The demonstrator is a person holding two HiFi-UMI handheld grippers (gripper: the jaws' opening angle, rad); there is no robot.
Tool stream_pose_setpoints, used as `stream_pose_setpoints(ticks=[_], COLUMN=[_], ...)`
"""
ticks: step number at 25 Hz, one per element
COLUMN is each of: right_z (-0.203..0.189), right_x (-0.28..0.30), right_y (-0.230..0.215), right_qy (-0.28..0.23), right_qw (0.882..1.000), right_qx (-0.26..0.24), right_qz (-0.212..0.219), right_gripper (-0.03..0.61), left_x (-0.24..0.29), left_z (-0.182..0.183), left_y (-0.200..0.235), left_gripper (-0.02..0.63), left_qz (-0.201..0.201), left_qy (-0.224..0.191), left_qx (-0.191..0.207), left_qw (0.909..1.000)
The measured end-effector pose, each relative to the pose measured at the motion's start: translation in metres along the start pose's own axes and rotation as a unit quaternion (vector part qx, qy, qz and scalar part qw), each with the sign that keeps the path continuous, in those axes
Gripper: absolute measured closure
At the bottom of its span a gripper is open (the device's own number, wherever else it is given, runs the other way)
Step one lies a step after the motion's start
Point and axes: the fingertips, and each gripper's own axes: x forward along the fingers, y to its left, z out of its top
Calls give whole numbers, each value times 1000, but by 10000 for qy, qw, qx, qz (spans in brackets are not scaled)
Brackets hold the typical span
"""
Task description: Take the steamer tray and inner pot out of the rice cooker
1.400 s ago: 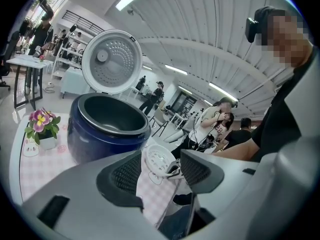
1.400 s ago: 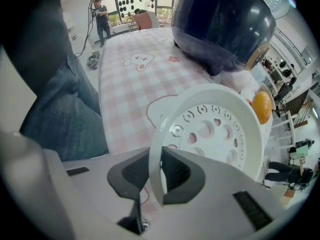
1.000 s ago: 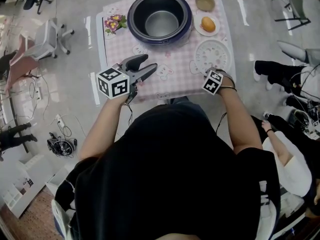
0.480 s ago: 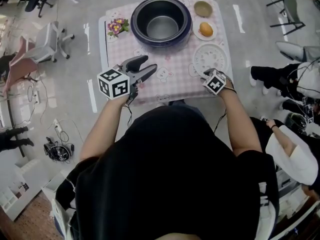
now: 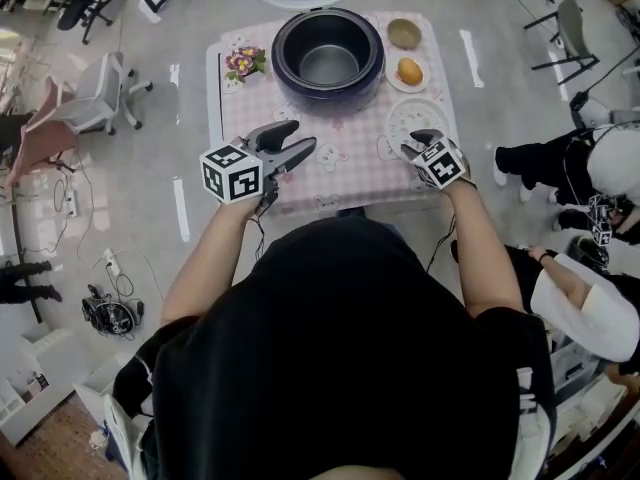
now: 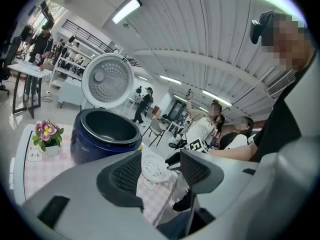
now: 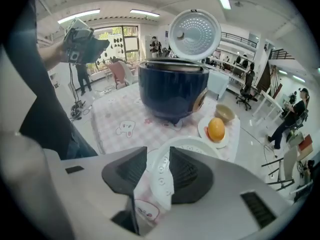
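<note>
Pink checked table [image 5: 350,173] on grey floor [image 5: 140,158], one cooker [image 5: 290,73] with one pot [image 5: 328,65] inside, one tray [image 5: 410,118] on the table, my left gripper [image 5: 300,140] spread and empty, my right gripper [image 5: 418,141] just opening, tray rim loose between its jaws.

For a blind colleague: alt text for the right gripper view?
The right gripper's jaws, just opening, stand apart above the white steamer tray, which lies on the pink checked tablecloth, unpinched. Behind stands the blue rice cooker, lid up, with an orange fruit on a plate and a small bowl to its right.
</note>
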Motion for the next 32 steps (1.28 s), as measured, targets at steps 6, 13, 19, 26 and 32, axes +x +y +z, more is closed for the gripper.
stream_pose_setpoints(ticks=[6,13,19,26,32], right_z=[54,119,152,165,165], right_x=[-56,-112,-156,-181,-193], right_y=[-11,-7,-8,-22,-26], right_qy=[-856,-1901,-2752,-3437,-3465], right_qw=[9952,9787,9515,9190,9152], right_qx=[367,686,1344,1903,2022], right_qz=[-287,-350,-305,-338,-372], right_gripper=[430,425,422,421,413], left_x=[-25,-48,-65,-78,-78], left_z=[-1,9,25,37,44], left_y=[-14,-12,-7,13,5], left_gripper=[353,354,361,372,390], left_qz=[28,182,346,579,638], left_qy=[-87,-268,-576,-895,-851], left_qx=[2,102,169,221,219], left_qw=[10000,9994,9976,9941,9941])
